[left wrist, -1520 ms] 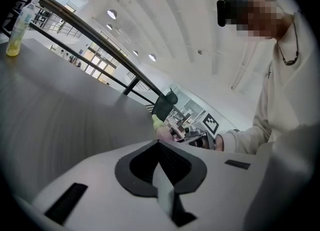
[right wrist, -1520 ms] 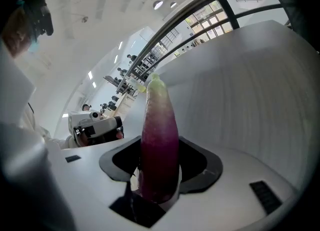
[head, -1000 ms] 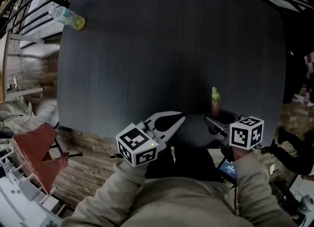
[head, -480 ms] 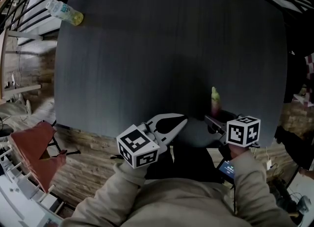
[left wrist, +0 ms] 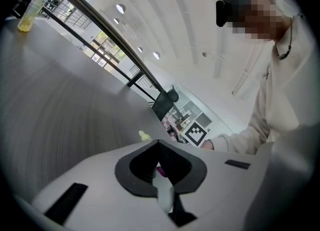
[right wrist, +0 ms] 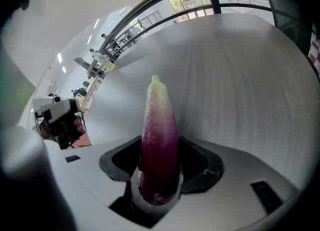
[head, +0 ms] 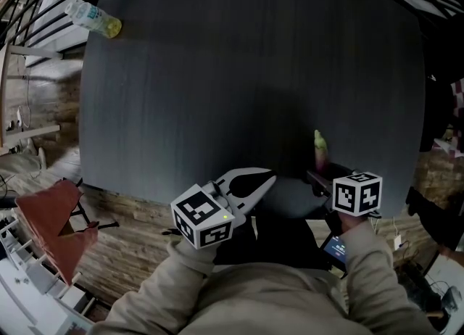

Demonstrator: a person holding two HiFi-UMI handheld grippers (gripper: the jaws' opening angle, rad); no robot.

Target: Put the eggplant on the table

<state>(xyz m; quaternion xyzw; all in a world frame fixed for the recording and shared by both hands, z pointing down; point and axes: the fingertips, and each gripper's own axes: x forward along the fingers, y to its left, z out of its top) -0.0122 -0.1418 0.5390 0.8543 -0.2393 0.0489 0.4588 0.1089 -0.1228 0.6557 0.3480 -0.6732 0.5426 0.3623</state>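
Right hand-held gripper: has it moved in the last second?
Yes, slightly: the right hand-held gripper has shifted left, away from the table's right edge, with the eggplant in its jaws.

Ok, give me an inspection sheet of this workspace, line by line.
Surface: dark table, mostly bare.
Job's things: eggplant, purple with a green tip, clamped in the right tongs at the table's near edge and not released.
Clutter: a plastic bottle with yellowish liquid, lying at the far left corner.
Grippers: right tongs shut on the eggplant; left tongs shut, with nothing between them, at the near edge.
Cables: nothing seen.
Surroundings: a red folded object on the floor to the left, off the table.
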